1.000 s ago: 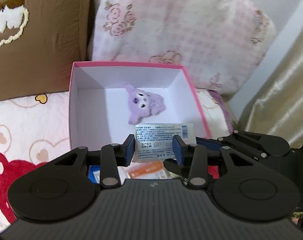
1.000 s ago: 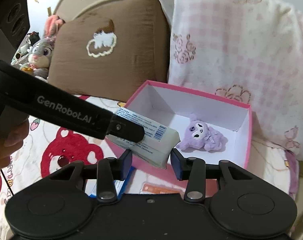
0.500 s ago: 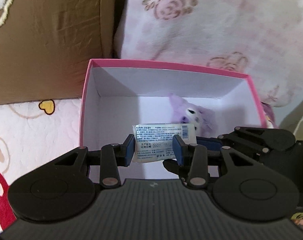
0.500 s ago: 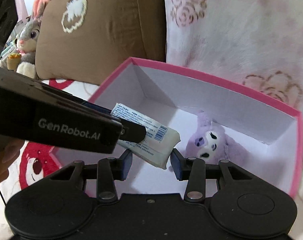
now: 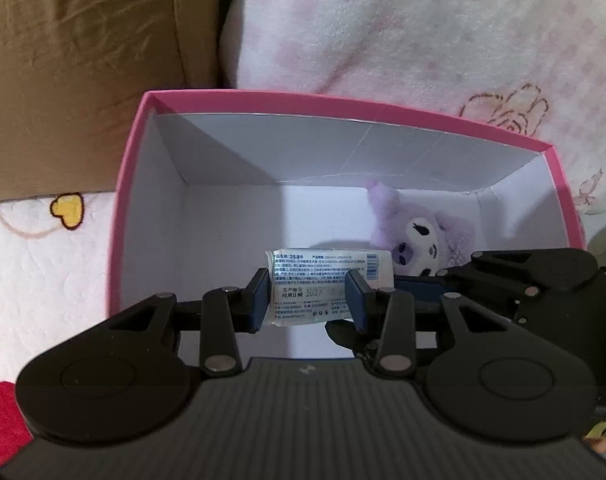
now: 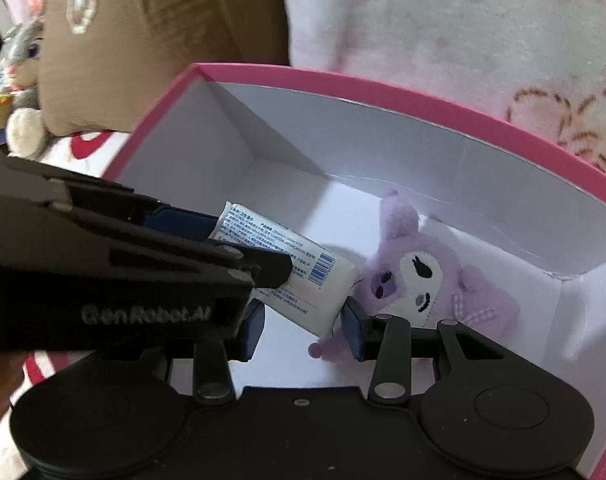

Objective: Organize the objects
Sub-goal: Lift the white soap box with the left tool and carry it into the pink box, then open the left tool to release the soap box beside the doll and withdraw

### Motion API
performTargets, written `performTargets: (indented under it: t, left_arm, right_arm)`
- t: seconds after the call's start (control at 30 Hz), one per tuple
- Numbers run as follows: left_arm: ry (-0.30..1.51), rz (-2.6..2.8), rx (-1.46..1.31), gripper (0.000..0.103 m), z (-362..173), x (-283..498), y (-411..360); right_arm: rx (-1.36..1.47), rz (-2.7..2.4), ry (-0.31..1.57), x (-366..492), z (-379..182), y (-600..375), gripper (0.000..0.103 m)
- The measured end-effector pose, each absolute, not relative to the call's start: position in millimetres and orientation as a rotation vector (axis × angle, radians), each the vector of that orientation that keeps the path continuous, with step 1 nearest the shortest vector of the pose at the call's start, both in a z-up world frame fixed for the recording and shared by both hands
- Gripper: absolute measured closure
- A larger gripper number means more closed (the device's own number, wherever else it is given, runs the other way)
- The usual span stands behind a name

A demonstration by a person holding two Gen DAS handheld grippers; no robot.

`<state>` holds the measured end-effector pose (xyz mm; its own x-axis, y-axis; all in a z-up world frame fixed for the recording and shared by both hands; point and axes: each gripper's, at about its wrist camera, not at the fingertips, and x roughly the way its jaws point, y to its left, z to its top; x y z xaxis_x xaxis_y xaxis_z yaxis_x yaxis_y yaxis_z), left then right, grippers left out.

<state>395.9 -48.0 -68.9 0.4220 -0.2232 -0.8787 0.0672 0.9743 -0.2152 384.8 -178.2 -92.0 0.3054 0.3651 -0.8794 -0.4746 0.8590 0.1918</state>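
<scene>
A white packet with printed text (image 5: 330, 284) (image 6: 299, 276) is held inside the pink box (image 5: 129, 184) (image 6: 383, 86), above its white floor. My left gripper (image 5: 309, 298) is shut on the packet. My right gripper (image 6: 301, 326) is shut on the same packet from the right side; its body shows in the left wrist view (image 5: 543, 280). The left gripper's body crosses the right wrist view (image 6: 123, 276). A purple plush toy (image 5: 419, 236) (image 6: 423, 280) lies in the box's right far corner, just beyond the packet.
A brown cushion (image 5: 83, 72) and a pink floral pillow (image 5: 423, 32) stand behind the box. A bed sheet with bear prints (image 5: 43, 260) lies to the left. A grey rabbit plush (image 6: 23, 68) sits far left.
Both grippers have carried the packet forward over the box's near edge and down into the box. The box and plush now fill both views.
</scene>
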Motion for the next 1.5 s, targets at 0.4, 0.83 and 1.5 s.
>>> performTargets:
  t: [0.4,0.83,1.5]
  left_arm:
    - [1.085,-0.181,-0.152,0.061,-78.5,394.3,-47.4]
    - [1.000,-0.319,0.037,0.049,-15.8,339.2,-40.0]
    - [1.060,-0.443,0.158,0.044,64.2,204.2,-23.5]
  right_arm:
    - [-0.212,0.486,1.108,370.4,-87.2,-169.7,0.057]
    - [-0.142,0.524,1.007,290.7,-14.1,-207.8,0.056]
    - [-0.244,0.532,0.863,147.1,82.1,-217.9,0.044]
